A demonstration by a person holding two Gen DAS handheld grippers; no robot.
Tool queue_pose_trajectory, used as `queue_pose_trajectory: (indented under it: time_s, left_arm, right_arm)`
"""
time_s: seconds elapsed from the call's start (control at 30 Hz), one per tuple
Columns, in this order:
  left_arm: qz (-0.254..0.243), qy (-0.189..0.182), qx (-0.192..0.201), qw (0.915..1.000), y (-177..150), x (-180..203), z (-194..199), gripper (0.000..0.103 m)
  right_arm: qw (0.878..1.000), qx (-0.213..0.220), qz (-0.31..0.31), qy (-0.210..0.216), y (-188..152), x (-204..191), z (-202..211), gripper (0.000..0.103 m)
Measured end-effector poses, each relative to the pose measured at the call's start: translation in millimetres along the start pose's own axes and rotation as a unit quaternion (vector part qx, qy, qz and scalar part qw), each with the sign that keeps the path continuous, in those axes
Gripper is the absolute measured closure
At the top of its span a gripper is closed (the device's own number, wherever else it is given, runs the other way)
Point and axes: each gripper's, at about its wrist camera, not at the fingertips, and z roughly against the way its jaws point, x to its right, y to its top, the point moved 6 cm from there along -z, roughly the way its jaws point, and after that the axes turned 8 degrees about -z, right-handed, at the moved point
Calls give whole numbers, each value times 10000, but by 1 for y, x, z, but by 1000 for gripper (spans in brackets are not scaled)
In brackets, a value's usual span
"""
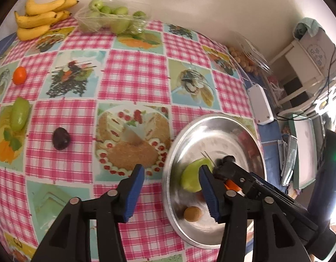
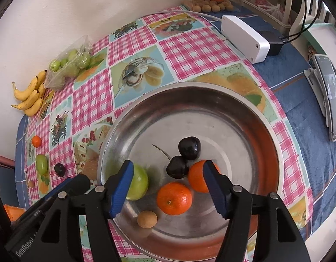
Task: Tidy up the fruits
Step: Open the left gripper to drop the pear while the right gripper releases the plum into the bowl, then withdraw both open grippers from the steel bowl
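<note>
Checkered oilcloth covers our counter (image 2: 133,41), where we hold both hand-held grippers, left (image 1: 172,193) and right (image 2: 168,188), wide and empty over the steel bowl (image 2: 266,131) of fruit.

cherries (image 2: 185,159) in bowl (image 2: 244,118), bananas (image 2: 30,98) behind

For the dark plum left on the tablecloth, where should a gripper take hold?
Grip the dark plum across its round middle, coming down from above. It lies alone on the flat tablecloth, clear of the green fruit, so both sides are free.

Green fruit (image 1: 193,178) in steel bowl (image 1: 170,187), bananas (image 1: 40,17) far
</note>
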Motion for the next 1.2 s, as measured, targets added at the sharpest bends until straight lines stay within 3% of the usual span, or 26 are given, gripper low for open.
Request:
queue_pose_trajectory:
  time_s: [0.1, 0.17, 0.27, 0.53, 0.7, 0.87, 1.2]
  left_arm:
    - [51, 320, 59, 9995, 1, -12, 4, 34]
    - [78, 727, 103, 9973, 1, -25, 6, 27]
    - [108, 1164, 56, 9931, -2, -41, 7, 24]
    - [158, 1697, 147, 9853, -3, -66, 11, 7]
    - [133, 1841, 188, 9826, -3, -72, 15, 1]
    - [172, 1885, 179, 9818, -4, -78, 16, 1]
    - [187, 1951, 224, 9803, -4, -82, 18, 0]
  right_arm:
    - [10000, 12, 46, -60, 0, 0, 0, 34]
    - [9999, -3, 69, -109, 0, 0, -2, 34]
    - [9998, -28, 108, -152, 0, 0, -5, 34]
    - [9992, -5, 321, -247, -3, -6, -7, 34]
    - [9984, 13, 445, -340, -8, -12, -8, 34]
    - [9972, 11, 637, -379, -14, -21, -9, 26]
    - [9964, 32, 736, -428, -14, -25, -9, 22]
